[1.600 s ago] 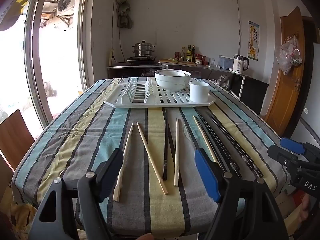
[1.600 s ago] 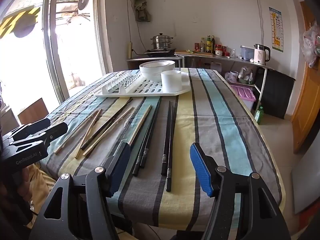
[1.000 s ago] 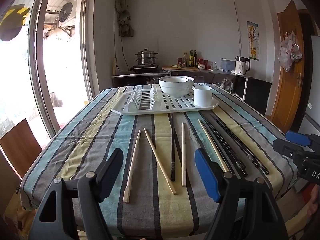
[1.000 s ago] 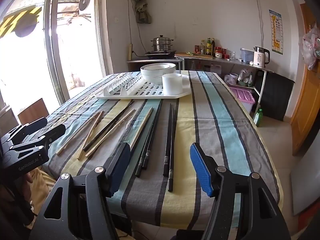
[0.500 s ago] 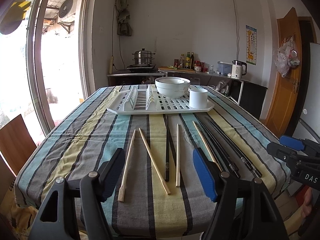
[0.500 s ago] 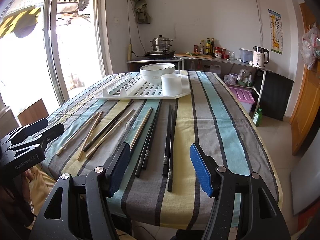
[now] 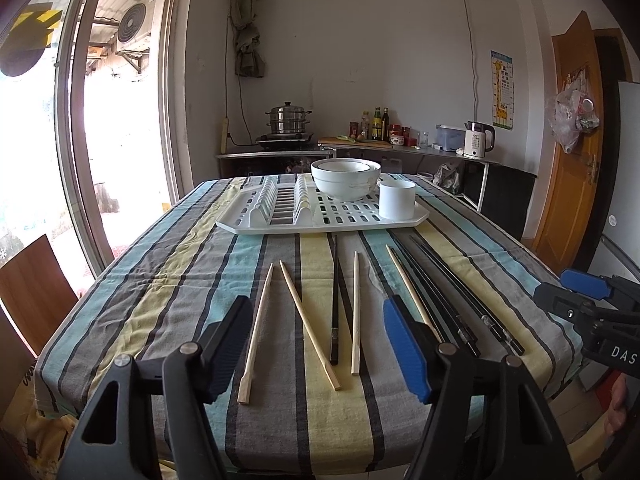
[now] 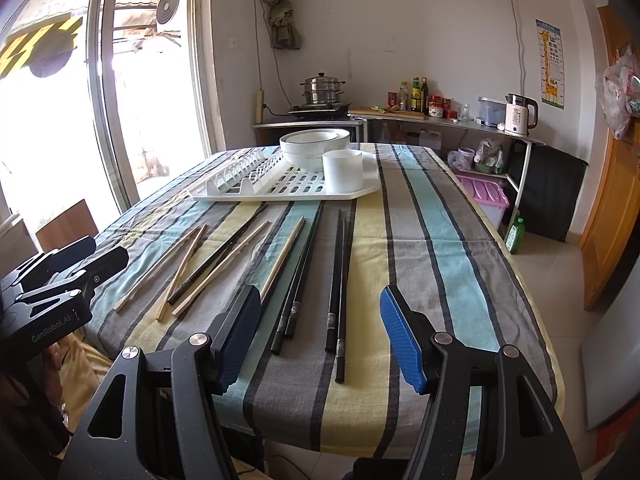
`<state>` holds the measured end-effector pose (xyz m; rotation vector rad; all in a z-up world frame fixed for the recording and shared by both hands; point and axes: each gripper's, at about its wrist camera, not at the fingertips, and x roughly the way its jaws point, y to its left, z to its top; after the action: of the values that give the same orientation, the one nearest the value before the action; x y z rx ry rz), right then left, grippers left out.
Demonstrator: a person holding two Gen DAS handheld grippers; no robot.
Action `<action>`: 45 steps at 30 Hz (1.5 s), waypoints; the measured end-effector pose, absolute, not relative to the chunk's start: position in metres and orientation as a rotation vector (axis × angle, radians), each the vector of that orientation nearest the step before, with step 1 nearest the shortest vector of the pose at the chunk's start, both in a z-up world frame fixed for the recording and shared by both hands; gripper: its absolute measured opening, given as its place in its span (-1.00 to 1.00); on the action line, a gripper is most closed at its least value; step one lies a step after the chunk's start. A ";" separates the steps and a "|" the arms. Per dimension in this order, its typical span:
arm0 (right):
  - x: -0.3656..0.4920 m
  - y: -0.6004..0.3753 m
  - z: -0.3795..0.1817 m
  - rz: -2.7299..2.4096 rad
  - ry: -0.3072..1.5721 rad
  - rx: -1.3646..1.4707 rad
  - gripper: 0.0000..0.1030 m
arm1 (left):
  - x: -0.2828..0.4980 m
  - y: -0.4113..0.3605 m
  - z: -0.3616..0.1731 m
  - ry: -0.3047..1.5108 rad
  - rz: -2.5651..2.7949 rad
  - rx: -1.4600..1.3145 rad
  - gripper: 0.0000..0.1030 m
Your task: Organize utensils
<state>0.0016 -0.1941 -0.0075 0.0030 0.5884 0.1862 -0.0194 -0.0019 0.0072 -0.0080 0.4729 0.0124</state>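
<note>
Several wooden chopsticks (image 7: 308, 312) and black chopsticks (image 7: 334, 300) lie loose on the striped tablecloth, pointing toward a white dish rack (image 7: 320, 216). More black chopsticks (image 8: 338, 280) lie in front of the right gripper. On the rack stand stacked white bowls (image 7: 346, 178) and a white cup (image 7: 397, 199). My left gripper (image 7: 320, 340) is open and empty, held above the near table edge over the wooden chopsticks. My right gripper (image 8: 320, 332) is open and empty, above the near edge over the black chopsticks.
The table (image 7: 160, 280) fills the middle of the room. A wooden chair (image 7: 32, 284) stands at its left. A counter with a steamer pot (image 7: 289, 118), bottles and a kettle (image 7: 478, 140) runs along the back wall. A wooden door (image 7: 572, 160) is at the right.
Both grippers stay open and empty. The left wrist view shifted slightly, the table first sinking then rising in frame. The right wrist view barely changed.
</note>
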 end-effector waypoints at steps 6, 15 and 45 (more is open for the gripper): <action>0.002 -0.194 -0.008 0.185 0.588 0.003 0.22 | -0.019 -0.002 0.007 0.477 0.008 -0.011 0.31; 0.000 -0.194 -0.004 0.185 0.580 0.004 0.22 | -0.021 0.000 0.009 0.461 0.010 -0.018 0.29; 0.000 -0.194 -0.004 0.186 0.581 0.006 0.22 | -0.018 0.000 0.006 0.488 0.003 -0.026 0.29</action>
<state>-0.0001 -0.1941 -0.0044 0.0063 0.5811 0.1863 -0.0177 0.0000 0.0056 -0.0264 0.4883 0.0030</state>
